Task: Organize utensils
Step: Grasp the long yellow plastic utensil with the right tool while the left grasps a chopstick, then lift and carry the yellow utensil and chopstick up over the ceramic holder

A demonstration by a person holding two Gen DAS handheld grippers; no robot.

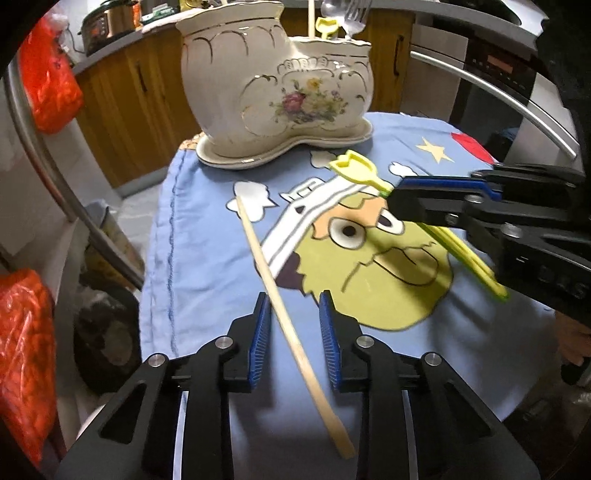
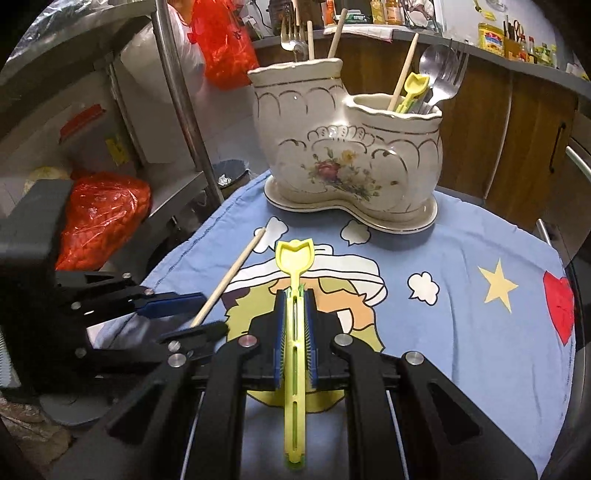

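On the blue cloth (image 2: 461, 236), our right gripper (image 2: 295, 317) clamps a yellow scoop (image 2: 295, 254); left gripper (image 1: 291, 325) straddles a chopstick (image 1: 273, 291), unpinched. Next: drop both into the holder (image 2: 347, 147) at twelve o'clock.

Home kitchen, wooden cabinets (image 2: 476, 122), oven (image 1: 491, 70), counter jars (image 2: 491, 37), rice cooker (image 1: 98, 24)

Yellow tool's (image 1: 466, 254) handle blurred behind right gripper (image 1: 391, 201).
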